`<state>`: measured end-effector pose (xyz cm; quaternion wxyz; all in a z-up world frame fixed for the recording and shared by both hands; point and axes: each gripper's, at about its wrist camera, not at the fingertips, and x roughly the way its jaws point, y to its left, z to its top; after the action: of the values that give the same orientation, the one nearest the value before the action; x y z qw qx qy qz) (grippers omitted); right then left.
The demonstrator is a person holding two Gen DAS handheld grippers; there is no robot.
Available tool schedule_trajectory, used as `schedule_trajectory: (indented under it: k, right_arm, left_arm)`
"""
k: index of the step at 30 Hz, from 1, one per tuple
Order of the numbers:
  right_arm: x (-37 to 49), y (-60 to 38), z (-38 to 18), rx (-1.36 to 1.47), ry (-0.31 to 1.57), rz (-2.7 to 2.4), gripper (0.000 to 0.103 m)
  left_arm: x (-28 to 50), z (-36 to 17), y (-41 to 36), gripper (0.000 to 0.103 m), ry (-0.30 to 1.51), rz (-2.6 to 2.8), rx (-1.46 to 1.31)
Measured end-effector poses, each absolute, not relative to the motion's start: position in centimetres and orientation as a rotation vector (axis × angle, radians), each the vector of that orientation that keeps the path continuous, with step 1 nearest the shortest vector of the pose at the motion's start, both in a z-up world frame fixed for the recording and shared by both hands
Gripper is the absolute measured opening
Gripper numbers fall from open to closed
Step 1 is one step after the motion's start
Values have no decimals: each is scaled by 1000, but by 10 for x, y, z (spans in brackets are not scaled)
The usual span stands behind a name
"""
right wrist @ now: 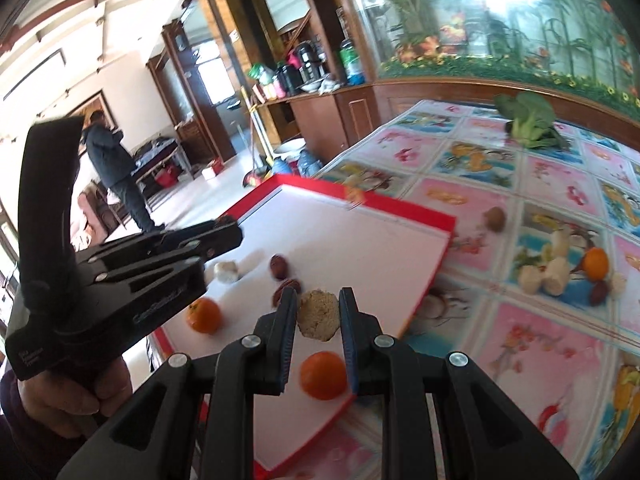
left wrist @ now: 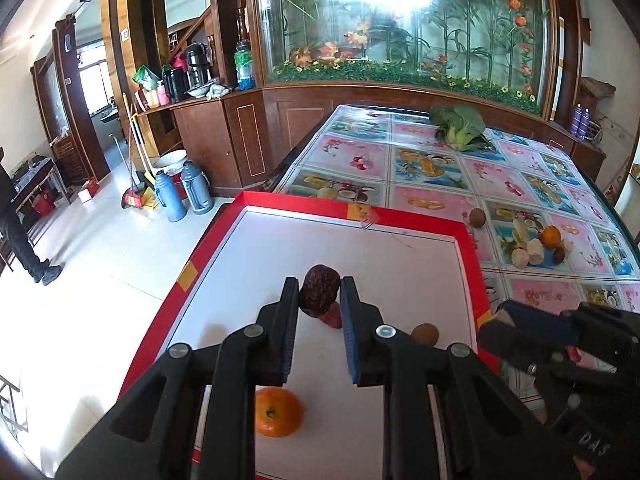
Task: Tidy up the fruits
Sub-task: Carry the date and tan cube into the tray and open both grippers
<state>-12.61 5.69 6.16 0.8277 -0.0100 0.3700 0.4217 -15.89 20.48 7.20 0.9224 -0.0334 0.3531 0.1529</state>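
My left gripper [left wrist: 320, 286] is shut on a dark red dried date [left wrist: 319, 294] above the white inside of a red-rimmed tray [left wrist: 400, 216]. Another date [left wrist: 333, 315], a brown kiwi-like fruit [left wrist: 425, 334] and an orange [left wrist: 278, 412] lie in the tray. My right gripper [right wrist: 318, 300] is shut on a tan rough round fruit [right wrist: 318, 315] over the tray's right part [right wrist: 408, 204]. In the right wrist view the tray also holds two oranges [right wrist: 323, 376], dates [right wrist: 277, 266] and a pale piece [right wrist: 226, 271]. The left gripper's body [right wrist: 120, 280] shows at left.
The table [left wrist: 520, 176] has a fruit-print cloth. On it lie a brown fruit [left wrist: 477, 217], a cluster of an orange, pale pieces and a dark fruit [left wrist: 540, 246], and a leafy green vegetable [left wrist: 460, 124] at the far end. A person [right wrist: 116, 168] stands on the floor at left.
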Motion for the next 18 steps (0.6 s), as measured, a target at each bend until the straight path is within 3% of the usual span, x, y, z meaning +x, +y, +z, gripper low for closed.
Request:
schedule_trajectory:
  k: [18]
  right_arm:
    - [-166,100,26,-152,869,987,20]
  left_arm:
    - [-188,43,254,23,789,433,-86]
